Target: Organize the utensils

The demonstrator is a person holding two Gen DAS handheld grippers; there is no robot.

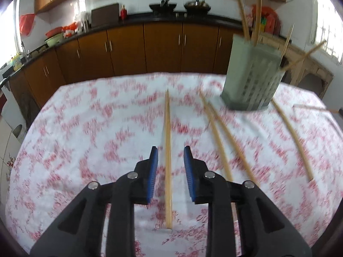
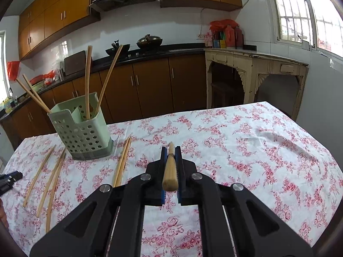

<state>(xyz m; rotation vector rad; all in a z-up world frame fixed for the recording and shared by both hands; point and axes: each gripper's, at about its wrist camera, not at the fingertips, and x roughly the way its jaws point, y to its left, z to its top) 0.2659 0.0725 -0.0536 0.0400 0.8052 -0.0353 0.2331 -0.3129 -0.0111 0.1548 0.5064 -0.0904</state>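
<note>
Tablecloth (image 2: pixel 246 150) lies bare right of right tongs (image 2: pixel 171 150) gripping chopstick (image 2: pixel 170 171).

Two wrist views angled down over the floral table (image 1: pixel 85 117), both sharing the green holder (image 2: pixel 83 132)

My left gripper (image 1: pixel 170 167) and my right gripper (image 2: pixel 170 169) are built alike: matte black plastic arms with triangular cut-outs, jointed by round silver rivets. My fingers (image 1: pixel 153 171) carry bright blue ribbed pads on their inner faces, and thin metal rods run along the rear of each frame.
</note>
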